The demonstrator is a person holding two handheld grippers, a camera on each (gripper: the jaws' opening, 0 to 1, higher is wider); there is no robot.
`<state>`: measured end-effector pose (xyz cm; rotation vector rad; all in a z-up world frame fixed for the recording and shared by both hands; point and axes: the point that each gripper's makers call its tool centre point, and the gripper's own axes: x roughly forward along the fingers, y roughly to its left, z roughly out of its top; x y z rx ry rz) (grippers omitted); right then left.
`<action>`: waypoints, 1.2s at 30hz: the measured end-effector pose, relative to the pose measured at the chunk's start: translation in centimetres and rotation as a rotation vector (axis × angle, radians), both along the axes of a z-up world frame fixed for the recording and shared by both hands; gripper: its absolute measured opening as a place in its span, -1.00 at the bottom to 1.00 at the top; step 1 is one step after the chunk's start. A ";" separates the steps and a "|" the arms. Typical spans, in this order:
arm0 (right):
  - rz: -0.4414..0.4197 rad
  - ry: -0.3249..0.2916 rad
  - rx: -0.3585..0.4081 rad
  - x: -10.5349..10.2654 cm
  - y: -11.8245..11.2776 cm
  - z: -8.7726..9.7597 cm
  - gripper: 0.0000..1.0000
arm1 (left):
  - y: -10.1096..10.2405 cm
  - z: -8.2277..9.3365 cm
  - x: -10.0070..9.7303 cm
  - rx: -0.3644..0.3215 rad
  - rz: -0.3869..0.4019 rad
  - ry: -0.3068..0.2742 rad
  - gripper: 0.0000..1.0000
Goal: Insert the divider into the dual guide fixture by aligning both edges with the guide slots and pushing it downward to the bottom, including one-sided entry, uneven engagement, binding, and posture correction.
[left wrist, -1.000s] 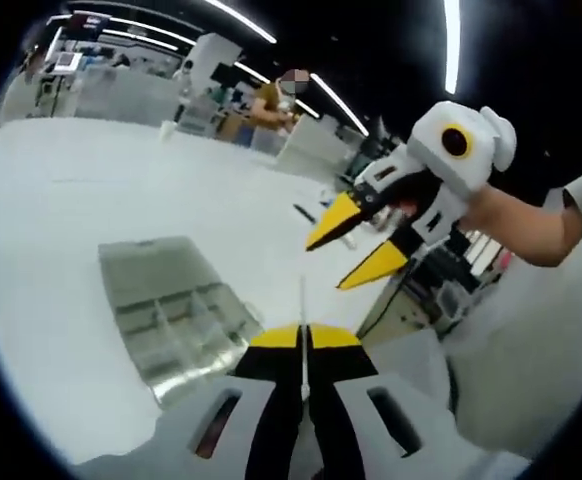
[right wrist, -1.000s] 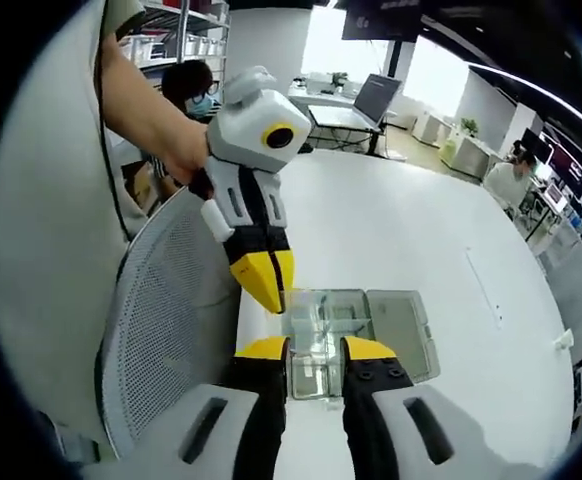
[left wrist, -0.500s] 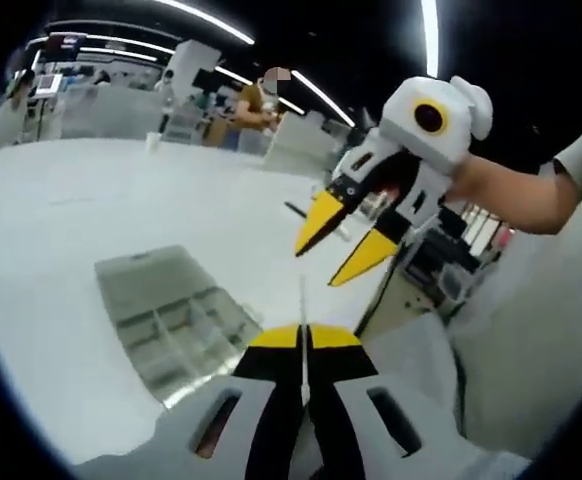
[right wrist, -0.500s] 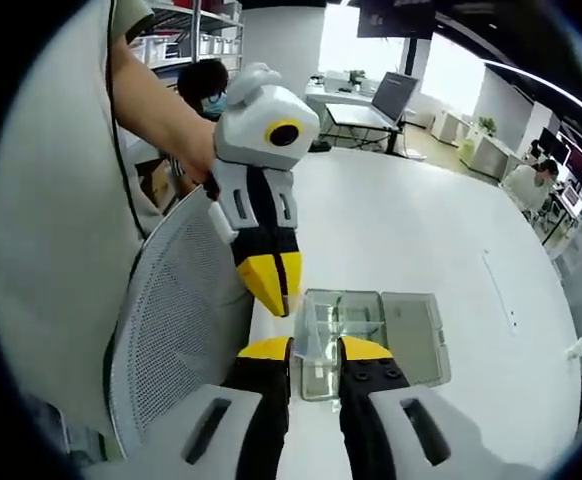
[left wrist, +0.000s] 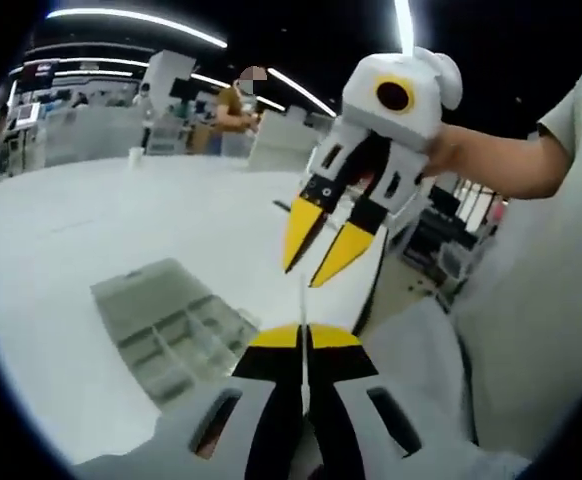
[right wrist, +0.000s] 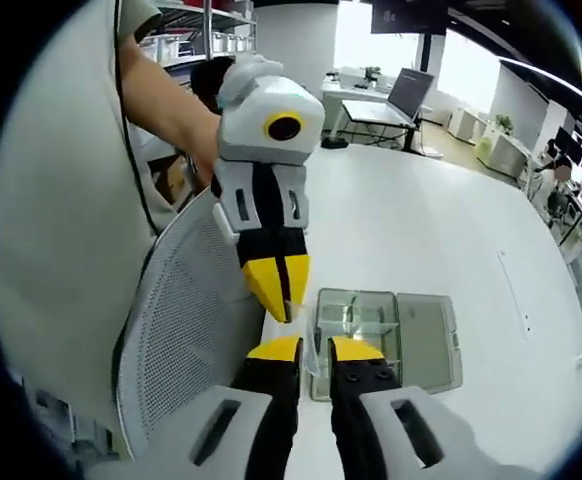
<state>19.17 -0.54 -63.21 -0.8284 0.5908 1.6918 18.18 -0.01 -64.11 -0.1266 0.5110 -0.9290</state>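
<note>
We pinch the thin divider (left wrist: 302,300) in our left hand-held gripper (left wrist: 303,335); our right hand-held gripper (left wrist: 316,245), slightly parted and empty, hovers above the clear fixture (right wrist: 386,325) on the white tabletop (right wrist: 421,230), mesh chair (right wrist: 186,320) beside.

Bright, even light was cast from ceiling strip lights (left wrist: 136,16).
Glare was seen on the white table (right wrist: 421,225); edges were bent by fisheye distortion, and the background was slightly blurred.
</note>
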 end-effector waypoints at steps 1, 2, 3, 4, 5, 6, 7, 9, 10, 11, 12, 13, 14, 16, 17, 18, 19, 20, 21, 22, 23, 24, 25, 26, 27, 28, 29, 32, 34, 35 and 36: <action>0.004 0.007 -0.004 -0.1 0.0 -0.1 -0.91 | 0.0 0.0 0.0 0.003 -0.005 -0.005 -1.00; 0.009 0.010 -0.008 -0.2 0.0 -0.1 -0.93 | -0.1 0.1 0.0 0.005 -0.008 -0.011 -1.00; 0.014 0.010 -0.011 -0.2 0.0 -0.2 -0.95 | -0.1 0.1 0.0 0.011 -0.013 -0.019 -1.00; 0.016 0.015 -0.012 -0.3 0.0 -0.3 -0.96 | -0.1 0.1 0.1 0.018 -0.013 -0.024 -1.00; 0.016 0.018 -0.014 -0.3 0.0 -0.3 -0.96 | -0.1 0.1 0.1 0.018 -0.016 -0.025 -1.00; 0.018 0.020 -0.017 -0.4 0.0 -0.3 -0.97 | -0.1 0.1 0.1 0.019 -0.018 -0.029 -1.00; 0.023 0.025 -0.020 -0.5 0.0 -0.4 -0.97 | -0.1 0.1 0.1 0.020 -0.021 -0.033 -1.00; 0.026 0.028 -0.023 -0.6 -0.1 -0.4 -0.98 | -0.1 0.0 0.0 0.028 -0.027 -0.040 -1.00; 0.028 0.032 -0.025 -0.7 -0.1 -0.4 -0.98 | -0.1 0.0 0.0 0.032 -0.030 -0.043 -1.00; 0.028 0.033 -0.026 -0.7 -0.1 -0.5 -0.98 | -0.2 0.0 -0.1 0.033 -0.032 -0.044 -1.00; 0.025 0.046 -0.035 -0.9 -0.2 -0.6 -1.00 | -0.2 -0.1 -0.1 0.035 -0.035 -0.046 -1.00; 0.022 0.049 -0.038 -0.9 -0.2 -0.6 -1.00 | -0.3 -0.2 -0.2 0.037 -0.041 -0.048 -1.00; 0.019 0.054 -0.040 -0.9 -0.3 -0.7 -1.00 | -0.3 -0.3 -0.2 0.037 -0.042 -0.048 -1.00; 0.018 0.057 -0.043 -1.0 -0.3 -0.7 -1.00 | -0.3 -0.3 -0.3 0.039 -0.047 -0.052 -1.00; 0.014 0.061 -0.046 -1.0 -0.3 -0.7 -1.00 | -0.3 -0.4 -0.3 0.039 -0.049 -0.051 -1.00; 0.006 0.069 -0.050 -1.1 -0.3 -0.8 -1.00 | -0.3 -0.4 -0.3 0.039 -0.051 -0.048 -1.00; 0.005 0.071 -0.052 -1.2 -0.3 -0.8 -1.00 | -0.3 -0.5 -0.3 0.041 -0.053 -0.047 -1.00; 0.004 0.073 -0.055 -1.2 -0.3 -0.8 -1.00 | -0.3 -0.6 -0.4 0.046 -0.058 -0.048 -1.00; 0.002 0.075 -0.057 -1.3 -0.3 -0.8 -1.00 | -0.3 -0.7 -0.4 0.048 -0.059 -0.047 -1.00; -0.007 0.082 -0.062 -1.3 -0.3 -0.8 -1.00 | -0.3 -0.7 -0.4 0.050 -0.058 -0.047 -1.00; -0.020 0.092 -0.064 -1.4 -0.3 -0.8 -1.00 | -0.3 -0.8 -0.4 0.050 -0.057 -0.045 -1.00; -0.027 0.100 -0.065 -1.3 -0.3 -0.8 -1.00 | -0.3 -0.8 -0.3 0.051 -0.057 -0.043 -1.00; -0.032 0.100 -0.064 -1.3 -0.3 -0.8 -1.00 | -0.2 -0.9 -0.3 0.052 -0.054 -0.042 -1.00; -0.038 0.111 -0.062 -1.4 -0.2 -0.7 -1.00 | -0.2 -0.9 -0.2 0.053 -0.049 -0.036 -1.00; -0.036 0.111 -0.061 -1.5 -0.2 -0.6 -1.00 | -0.1 -1.0 -0.2 0.053 -0.045 -0.033 -1.00; -0.046 0.114 -0.064 -1.4 -0.2 -0.6 -1.00 | -0.1 -1.0 -0.1 0.052 -0.037 -0.031 -1.00; -0.054 0.121 -0.070 -1.4 -0.2 -0.7 -1.00 | -0.1 -1.1 -0.1 0.051 -0.035 -0.025 -1.00; -0.066 0.129 -0.083 -1.5 -0.3 -0.9 -1.00 | -0.1 -1.3 0.0 0.053 -0.029 -0.013 -1.00; -0.080 0.138 -0.090 -1.5 -0.3 -1.0 -1.00 | -0.1 -1.4 0.0 0.053 -0.024 -0.005 -0.98; -0.086 0.144 -0.091 -1.5 -0.3 -1.0 -1.00 | -0.1 -1.4 0.1 0.053 -0.020 -0.002 -0.97; -0.095 0.152 -0.090 -1.5 -0.3 -0.9 -1.00 | -0.1 -1.4 0.1 0.053 -0.016 -0.001 -0.95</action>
